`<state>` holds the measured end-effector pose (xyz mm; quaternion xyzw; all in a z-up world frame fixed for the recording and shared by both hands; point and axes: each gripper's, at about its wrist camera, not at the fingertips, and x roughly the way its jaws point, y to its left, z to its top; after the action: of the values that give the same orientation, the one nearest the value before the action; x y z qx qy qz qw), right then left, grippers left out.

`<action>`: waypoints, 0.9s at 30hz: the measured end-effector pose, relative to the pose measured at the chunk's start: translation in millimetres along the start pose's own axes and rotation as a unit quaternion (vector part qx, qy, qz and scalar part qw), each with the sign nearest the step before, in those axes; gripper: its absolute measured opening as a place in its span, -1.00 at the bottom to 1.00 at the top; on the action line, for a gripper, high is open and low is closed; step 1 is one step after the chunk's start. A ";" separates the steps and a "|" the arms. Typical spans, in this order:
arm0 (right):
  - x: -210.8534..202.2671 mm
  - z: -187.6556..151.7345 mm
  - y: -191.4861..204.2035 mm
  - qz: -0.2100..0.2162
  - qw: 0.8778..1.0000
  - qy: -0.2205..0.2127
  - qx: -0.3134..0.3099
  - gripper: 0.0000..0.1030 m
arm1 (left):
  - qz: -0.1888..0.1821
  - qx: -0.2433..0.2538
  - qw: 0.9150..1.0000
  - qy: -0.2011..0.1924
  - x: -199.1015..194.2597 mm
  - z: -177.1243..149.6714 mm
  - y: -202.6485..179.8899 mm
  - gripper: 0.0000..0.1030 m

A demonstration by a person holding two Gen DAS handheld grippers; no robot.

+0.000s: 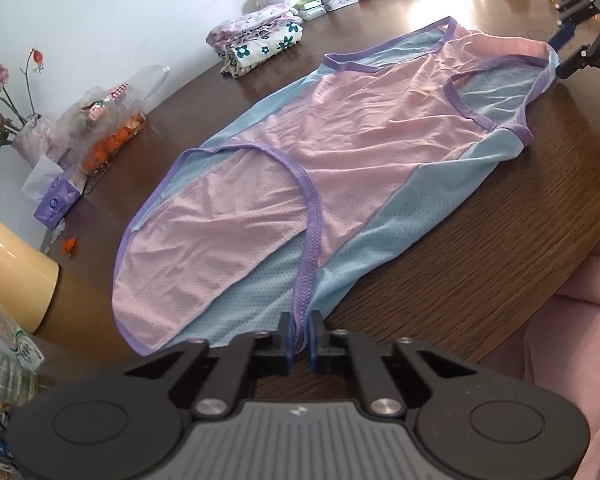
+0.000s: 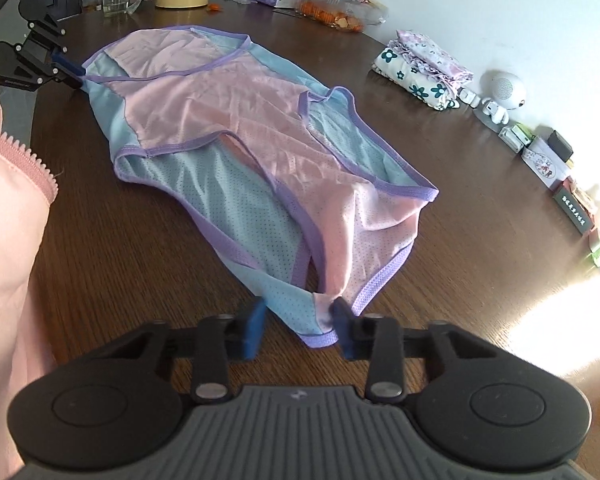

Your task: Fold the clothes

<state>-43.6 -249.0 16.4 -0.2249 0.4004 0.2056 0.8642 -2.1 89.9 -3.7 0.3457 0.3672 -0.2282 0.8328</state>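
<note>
- While the garment [image 1: 340, 152] lies flat on the table [image 1: 500, 280], its long axis runs from one gripper to the other.
- Left gripper [image 1: 299, 338]: clenched on the near purple hem.
- Right gripper [image 2: 300, 332]: half closed around the opposite end, pads not yet pressing.

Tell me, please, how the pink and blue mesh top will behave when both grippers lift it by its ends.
The pink and blue mesh top looks thin and wrinkled, so it will probably hang limp and sag in the middle. Its perforated fabric suggests it is light. The left gripper pinches only a narrow purple hem, and the right gripper has a corner between its fingers, so the fabric may slip out.
</note>
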 end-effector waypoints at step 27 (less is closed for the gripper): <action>1.6 13.3 -7.3 -0.003 1.000 0.015 0.002 -0.91 | 0.010 -0.040 0.999 -0.017 -1.6 5.7 10.0 -0.99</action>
<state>-30.8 -247.3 24.5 -0.2279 0.4133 0.1988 0.8589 5.8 92.5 4.4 0.3121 0.3588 -0.2111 0.8540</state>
